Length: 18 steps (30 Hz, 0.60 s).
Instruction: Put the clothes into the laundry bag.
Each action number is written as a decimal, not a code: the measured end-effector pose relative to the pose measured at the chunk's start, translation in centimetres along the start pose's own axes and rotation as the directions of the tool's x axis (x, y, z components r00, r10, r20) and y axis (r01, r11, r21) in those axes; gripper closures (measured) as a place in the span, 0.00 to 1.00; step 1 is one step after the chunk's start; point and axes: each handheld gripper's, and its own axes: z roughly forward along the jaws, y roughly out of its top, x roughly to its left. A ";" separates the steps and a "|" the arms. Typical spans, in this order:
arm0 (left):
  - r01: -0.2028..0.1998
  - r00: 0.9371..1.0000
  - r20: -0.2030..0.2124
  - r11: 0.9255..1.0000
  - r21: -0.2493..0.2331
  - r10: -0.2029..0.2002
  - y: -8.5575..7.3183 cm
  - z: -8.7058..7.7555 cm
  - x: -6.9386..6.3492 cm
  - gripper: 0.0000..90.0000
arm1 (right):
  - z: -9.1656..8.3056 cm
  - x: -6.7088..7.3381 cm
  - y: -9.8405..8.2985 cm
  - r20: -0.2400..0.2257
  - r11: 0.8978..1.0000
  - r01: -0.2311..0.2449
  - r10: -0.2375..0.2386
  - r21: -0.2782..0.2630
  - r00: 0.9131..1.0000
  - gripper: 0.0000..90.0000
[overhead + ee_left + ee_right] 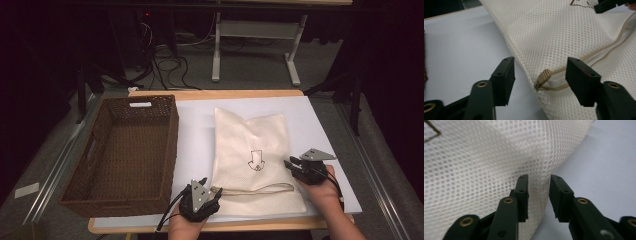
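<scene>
Cream mesh bag (pixel 252 160) flat on our white table (pixel 195 145) beside the wicker basket (pixel 125 155), our left gripper (pixel 540 75) fingers wide around its zipper pull (pixel 543 77), our right gripper (pixel 538 195) fingers narrowly parted, not pressing its edge.

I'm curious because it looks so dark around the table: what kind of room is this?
Probably a lab or workshop set up for recording. A white table stands among dark curtains, loose cables lie on the floor, and a person's hands hold gripper tools.
</scene>
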 end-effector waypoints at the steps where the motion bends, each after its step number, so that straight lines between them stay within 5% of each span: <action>1: -0.001 1.000 -0.001 1.000 -0.008 0.001 0.1 -0.1 0.0 0.39 | -0.4 0.0 0.0 -0.003 1.000 -0.015 0.015 -0.011 1.000 0.73; 8: 0.004 1.000 -0.006 0.999 -0.037 -0.004 0.6 -0.9 0.2 0.21 | -4.4 -0.1 -1.0 0.006 0.990 -0.047 0.048 -0.133 0.999 0.47; 12: 0.017 0.999 0.046 0.999 -0.040 -0.016 0.9 -1.5 0.4 0.13 | -6.5 -0.1 -1.7 0.017 0.980 -0.058 0.062 -0.189 0.998 0.31; 13: 0.000 0.999 0.054 1.000 -0.027 0.001 1.1 -1.7 0.3 0.04 | -7.9 -0.1 -2.2 0.014 0.974 -0.071 0.076 -0.217 0.997 0.21; 14: 0.000 0.999 0.054 1.000 -0.027 0.001 1.1 -1.7 0.3 0.01 | -7.9 -0.1 -2.2 0.014 0.974 -0.071 0.076 -0.217 0.997 0.21; 16: -0.019 0.998 0.051 1.000 -0.022 0.020 1.1 -2.1 0.1 0.00 | -9.3 0.5 -3.0 0.036 0.969 -0.058 0.069 -0.240 0.997 0.01; 18: -0.022 0.998 0.061 1.000 -0.018 0.023 1.1 -2.6 -0.1 0.00 | -9.7 0.7 -3.2 0.045 0.968 -0.050 0.063 -0.247 0.997 0.00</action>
